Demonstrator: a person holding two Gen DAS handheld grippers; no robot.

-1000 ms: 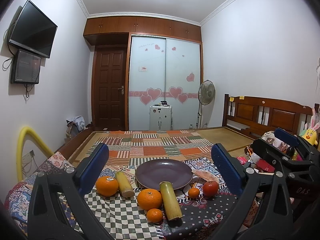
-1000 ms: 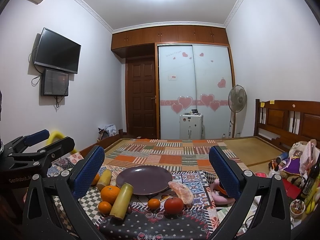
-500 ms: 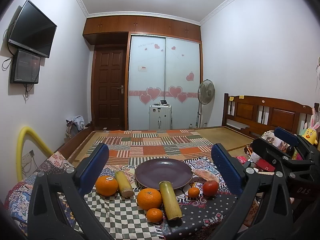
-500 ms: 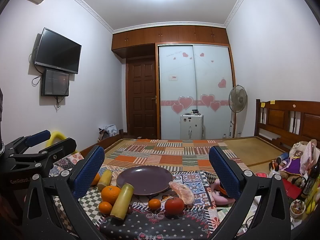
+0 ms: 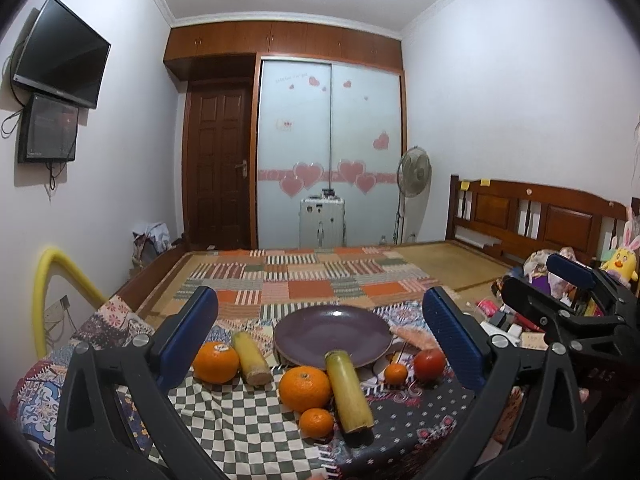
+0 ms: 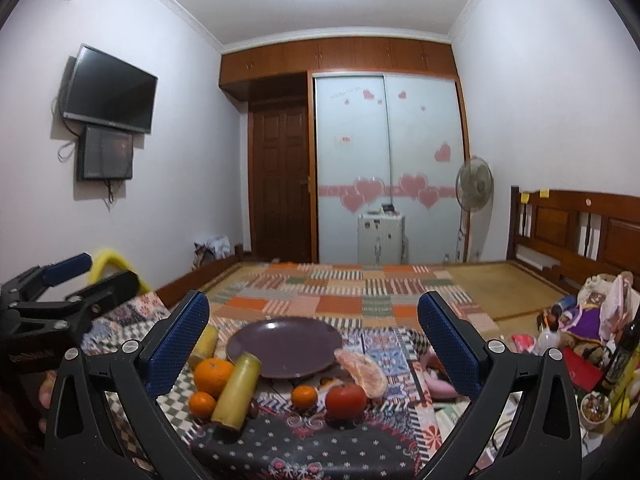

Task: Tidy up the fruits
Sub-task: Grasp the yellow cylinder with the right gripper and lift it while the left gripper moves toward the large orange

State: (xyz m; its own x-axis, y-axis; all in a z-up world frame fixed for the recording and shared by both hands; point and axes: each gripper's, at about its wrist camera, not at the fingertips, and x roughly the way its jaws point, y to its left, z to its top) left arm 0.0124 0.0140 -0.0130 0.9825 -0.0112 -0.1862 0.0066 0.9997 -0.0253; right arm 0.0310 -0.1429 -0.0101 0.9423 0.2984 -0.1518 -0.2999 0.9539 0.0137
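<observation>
Barely any change vs a sec ago: left gripper [image 5: 320,332] & right gripper [image 6: 312,332] both spread wide, empty, hovering short of purple plate [image 5: 332,336], fruit w/ big orange [image 5: 305,389] & tomato [image 6: 345,400] around it on cloth, sorting not begun.

Home bedroom: wooden bed headboard [image 5: 536,216], heart-stickered sliding wardrobe [image 5: 330,152], wall TV [image 5: 60,60], probably 1 suitcase [image 5: 321,222].
</observation>
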